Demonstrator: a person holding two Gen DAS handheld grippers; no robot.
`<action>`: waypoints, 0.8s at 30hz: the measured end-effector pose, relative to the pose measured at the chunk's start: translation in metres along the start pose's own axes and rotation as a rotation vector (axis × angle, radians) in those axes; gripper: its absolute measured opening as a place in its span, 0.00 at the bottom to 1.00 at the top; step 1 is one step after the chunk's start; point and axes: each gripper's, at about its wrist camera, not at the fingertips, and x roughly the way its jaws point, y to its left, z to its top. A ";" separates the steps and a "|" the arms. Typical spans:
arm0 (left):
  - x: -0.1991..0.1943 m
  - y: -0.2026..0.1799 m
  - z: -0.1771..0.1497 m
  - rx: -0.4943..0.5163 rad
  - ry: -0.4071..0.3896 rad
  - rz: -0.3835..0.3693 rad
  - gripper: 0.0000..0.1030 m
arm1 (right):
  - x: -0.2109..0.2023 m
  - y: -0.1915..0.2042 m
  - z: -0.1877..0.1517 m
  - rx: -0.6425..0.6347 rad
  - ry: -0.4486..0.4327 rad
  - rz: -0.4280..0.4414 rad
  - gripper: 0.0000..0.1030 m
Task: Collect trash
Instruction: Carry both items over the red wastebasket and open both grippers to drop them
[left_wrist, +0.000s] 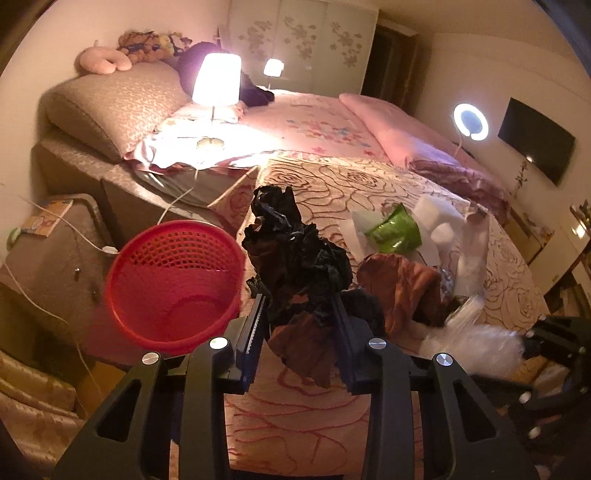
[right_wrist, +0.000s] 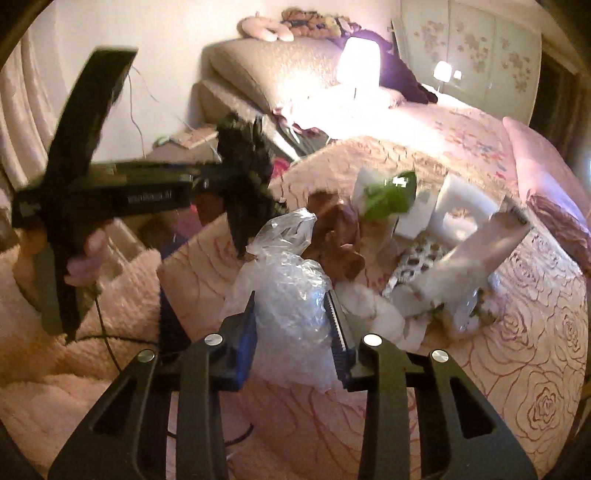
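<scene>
My left gripper (left_wrist: 299, 295) is shut on a crumpled black plastic bag (left_wrist: 295, 243) with brown scraps in it, held above the bed's edge just right of a red mesh basket (left_wrist: 173, 284). My right gripper (right_wrist: 291, 295) is shut on a clear crinkled plastic bag (right_wrist: 288, 266) over the rose-patterned bedspread (right_wrist: 517, 369). In the right wrist view the left gripper (right_wrist: 236, 177) shows at the left with the black bag (right_wrist: 247, 177) and a hand on its handle. More trash lies on the bed: a green packet (right_wrist: 391, 195), white foam (right_wrist: 458, 206), brown wrapping (right_wrist: 336, 232) and white paper (right_wrist: 480, 254).
The red basket stands on the floor between the bed and a bedside table (left_wrist: 55, 251) with a cable across it. A lit lamp (left_wrist: 216, 79) stands on the bed near the headboard. A ring light (left_wrist: 471, 122) glows at the far side of the bed.
</scene>
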 end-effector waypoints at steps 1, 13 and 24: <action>-0.002 0.003 -0.001 -0.005 -0.005 0.004 0.32 | -0.003 -0.001 0.003 0.007 -0.012 0.003 0.33; -0.021 0.038 0.007 -0.074 -0.071 0.042 0.32 | -0.026 -0.013 0.050 0.087 -0.146 0.014 0.33; -0.015 0.081 0.017 -0.131 -0.078 0.179 0.32 | 0.010 -0.013 0.115 0.132 -0.170 0.033 0.33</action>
